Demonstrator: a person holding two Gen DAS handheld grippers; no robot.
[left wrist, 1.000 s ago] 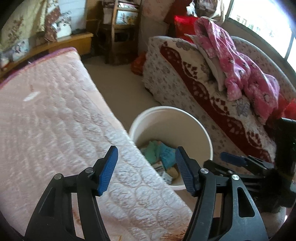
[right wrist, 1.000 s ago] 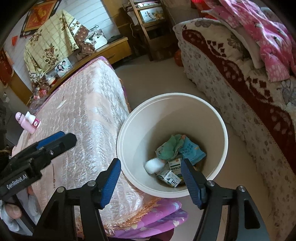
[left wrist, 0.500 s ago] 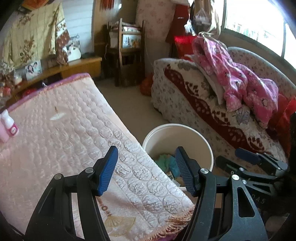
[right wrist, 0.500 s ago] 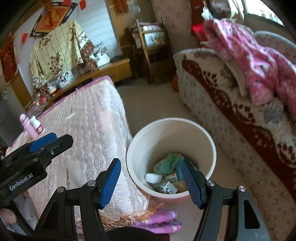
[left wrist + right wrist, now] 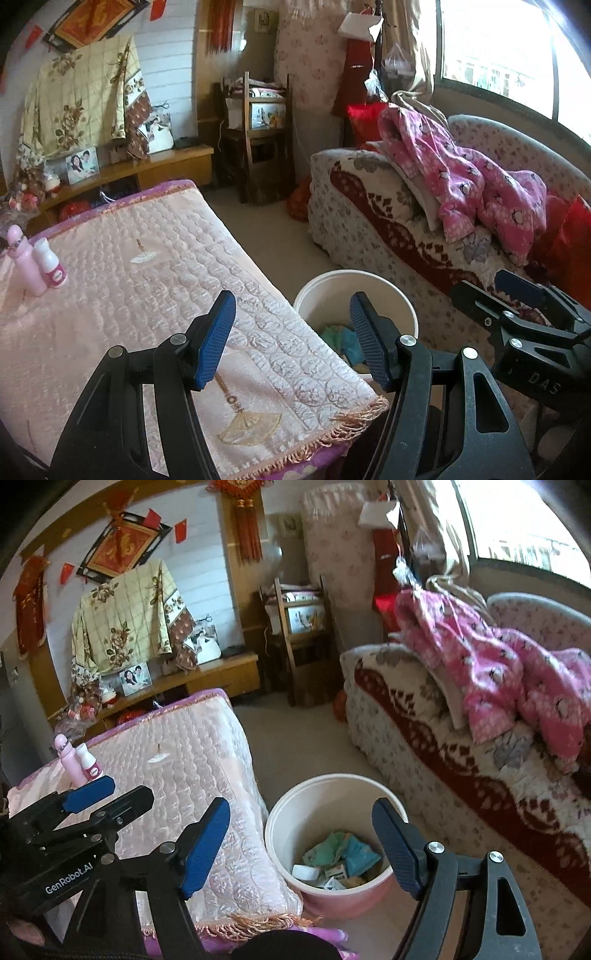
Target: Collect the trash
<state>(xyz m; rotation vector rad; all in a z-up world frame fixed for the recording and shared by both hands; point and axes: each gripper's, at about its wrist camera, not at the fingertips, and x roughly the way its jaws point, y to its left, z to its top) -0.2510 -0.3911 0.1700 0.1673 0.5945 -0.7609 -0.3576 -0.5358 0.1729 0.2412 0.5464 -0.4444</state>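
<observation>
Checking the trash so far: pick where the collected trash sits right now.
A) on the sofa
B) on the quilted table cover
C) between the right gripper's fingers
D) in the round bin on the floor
D: the wrappers and cartons lie inside the round bin, standing on the floor beside the table.

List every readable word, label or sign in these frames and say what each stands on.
"GenRobot.AI": on the left tool's black body.
"DAS": on the right tool's body; any further letters are hidden.
Framed red wall hanging: one gold character, too blurred to read.
Cartons in the bucket: print too small.
</observation>
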